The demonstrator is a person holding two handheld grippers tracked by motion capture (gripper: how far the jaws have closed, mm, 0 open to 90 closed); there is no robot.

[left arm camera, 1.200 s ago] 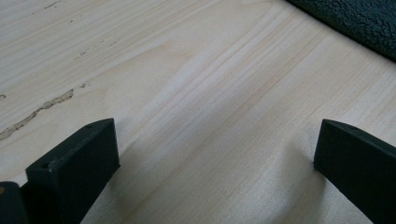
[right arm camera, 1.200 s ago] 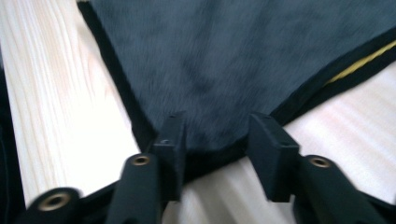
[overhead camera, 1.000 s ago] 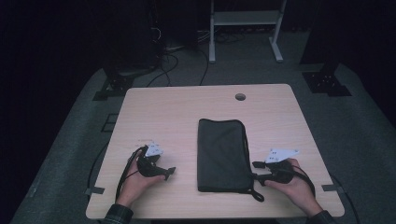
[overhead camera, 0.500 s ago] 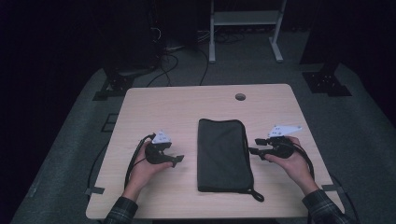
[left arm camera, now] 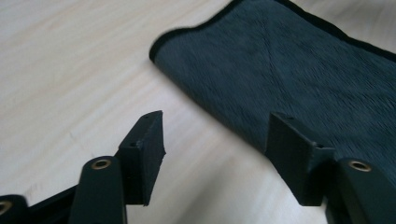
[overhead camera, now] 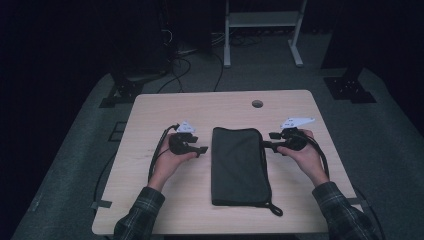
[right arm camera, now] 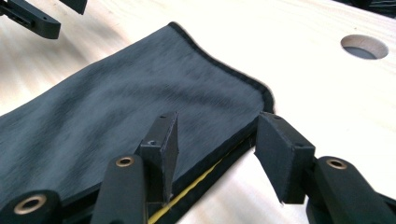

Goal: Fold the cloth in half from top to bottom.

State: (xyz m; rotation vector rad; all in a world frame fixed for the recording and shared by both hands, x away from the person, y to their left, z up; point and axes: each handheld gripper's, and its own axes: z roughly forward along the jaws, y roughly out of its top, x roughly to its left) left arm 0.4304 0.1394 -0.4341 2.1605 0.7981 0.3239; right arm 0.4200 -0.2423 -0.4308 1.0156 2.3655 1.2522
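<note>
A dark grey zippered pouch (overhead camera: 239, 166) lies flat near the middle of the light wooden bench (overhead camera: 150, 120), its long side running away from the person and a small pull loop (overhead camera: 274, 209) sticking out at its near right corner. In the high view the left hand-held gripper (overhead camera: 202, 149) sits just beside the pouch's left edge, towards the far end, carried by the left hand (overhead camera: 170, 159). Its jaws stand apart with nothing between them. In the left gripper view that gripper (left arm camera: 215, 140) hovers over bare wood, one jaw over the bench and the other over the pouch's (left arm camera: 289, 79) fabric near its rounded far corner; whether either jaw touches the cloth cannot be told.

The right hand-held gripper (overhead camera: 266, 145), held by the right hand (overhead camera: 305, 152), reaches the pouch's right edge near the far end. In the right gripper view the right hand-held gripper (right arm camera: 217, 140) is also spread open and straddles that edge: one jaw is over the fabric, the other over the bench just outside the black piping, with a yellow strip (right arm camera: 191, 196) showing along the seam below them. The jaws have not closed on the edge. Farther off in the same view, the other gripper's black tips (right arm camera: 32, 18) show beyond the pouch's opposite side, and a round cable hole (right arm camera: 364, 46) opens in the bench top. A cable (overhead camera: 159, 150) trails from the left gripper across the bench, and plaid sleeves (overhead camera: 137, 215) cover both forearms.
</note>
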